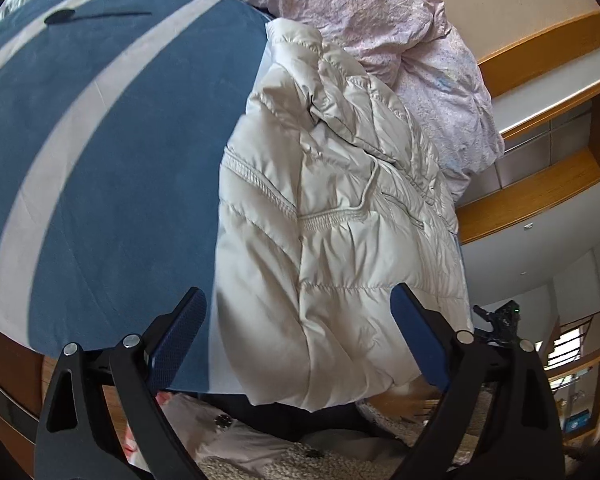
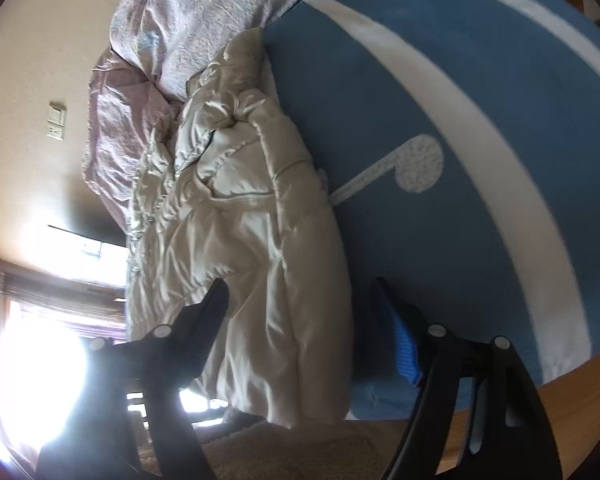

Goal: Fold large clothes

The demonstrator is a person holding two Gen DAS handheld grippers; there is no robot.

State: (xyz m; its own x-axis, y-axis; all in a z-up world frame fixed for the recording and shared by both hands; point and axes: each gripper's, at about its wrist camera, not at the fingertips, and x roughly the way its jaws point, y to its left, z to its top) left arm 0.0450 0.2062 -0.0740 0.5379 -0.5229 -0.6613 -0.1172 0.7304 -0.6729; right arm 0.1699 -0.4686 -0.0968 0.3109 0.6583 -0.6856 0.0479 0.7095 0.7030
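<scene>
In the left wrist view, the left gripper (image 1: 300, 320) stood spread wide, pinching nothing, with the cream puffer jacket (image 1: 332, 208) lying between and beyond its fingers on the blue striped bedcover (image 1: 100, 140), beside the pink quilt (image 1: 380, 20). In the right wrist view, the right gripper (image 2: 300, 304) was likewise spread, the jacket's lower edge (image 2: 280, 360) lying between its fingers, nothing held.

My left gripper (image 1: 298, 320) and right gripper (image 2: 300, 312) have black angular linkages, silver pivot screws behind the fingers, blue dimpled pads (image 1: 180, 332) inside.
</scene>
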